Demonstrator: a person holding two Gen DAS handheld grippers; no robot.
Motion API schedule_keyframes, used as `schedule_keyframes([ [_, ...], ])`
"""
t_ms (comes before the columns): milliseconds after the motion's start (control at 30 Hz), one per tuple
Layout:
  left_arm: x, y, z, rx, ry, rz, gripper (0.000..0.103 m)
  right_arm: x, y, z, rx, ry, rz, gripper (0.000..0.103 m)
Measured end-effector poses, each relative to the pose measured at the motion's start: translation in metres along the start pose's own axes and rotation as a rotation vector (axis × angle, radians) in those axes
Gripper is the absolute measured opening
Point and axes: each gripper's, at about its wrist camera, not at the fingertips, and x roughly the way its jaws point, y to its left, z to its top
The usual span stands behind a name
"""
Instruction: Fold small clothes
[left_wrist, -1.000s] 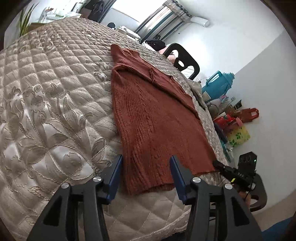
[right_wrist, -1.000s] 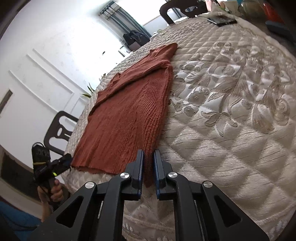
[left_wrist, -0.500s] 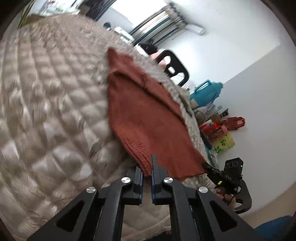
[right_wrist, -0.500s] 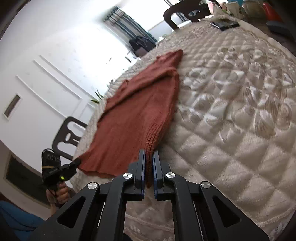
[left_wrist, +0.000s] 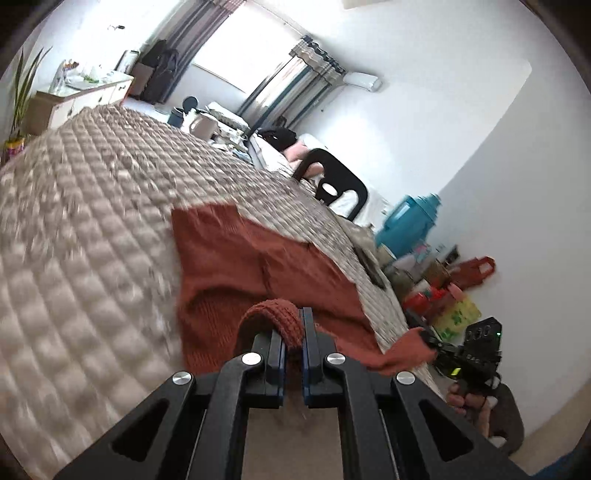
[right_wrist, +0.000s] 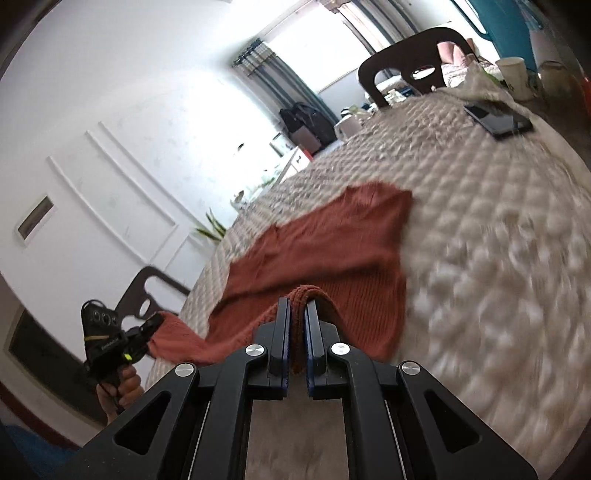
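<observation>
Folding step under way: hem of the rust-red knit sweater (left_wrist: 236, 258) lifted off the quilted bed (left_wrist: 85, 258) at both near corners, upper part with the neckline lying flat farther up the quilt. Left gripper (left_wrist: 293, 332) clenched on one hem corner, a roll of ribbed knit bulging over the top of its fingers (left_wrist: 275, 354). Right gripper (right_wrist: 297, 325) clenched on the other hem corner, cloth pinched in the narrow slit between its fingers (right_wrist: 314, 343). In the left view, the right gripper seen at the bed's edge with a tongue of red knit in its tip; in the right view, the same for the left one, a hand wrapped round its grip below. Hem sagging loosely between the two holds.

Judged stage: early, bottom edge raised but not yet carried over, no crease formed. Next move likely calls for both corners travelling together up and forward toward the neckline, level with each other, hem kept taut enough to avoid a twisted fold. Needs an even landing on the shoulders, edges lined up, before any letting go. A dark phone (right_wrist: 498, 120) lying on the quilt well beyond the sweater, out of the path. Risk: thick knit slipping from one hold and skewing the fold.
</observation>
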Motion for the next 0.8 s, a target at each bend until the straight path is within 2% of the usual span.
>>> schedule_keyframes([
  [300,0.062,0.029,0.056,0.0,0.027,0.106,0.008,0.056,-0.03,0.062,0.042,0.011,-0.066,0.006],
  [433,0.08,0.037,0.072,-0.01,0.045,0.114,0.008,0.079,-0.035,0.08,0.049,0.035,-0.084,0.006],
  [633,0.093,0.048,0.105,-0.034,0.011,0.097,0.008,0.092,-0.04,0.108,0.07,0.0,-0.056,0.006],
  [800,0.129,0.073,0.112,-0.078,0.07,0.152,0.008,0.12,-0.068,0.118,0.148,0.035,-0.093,0.006],
])
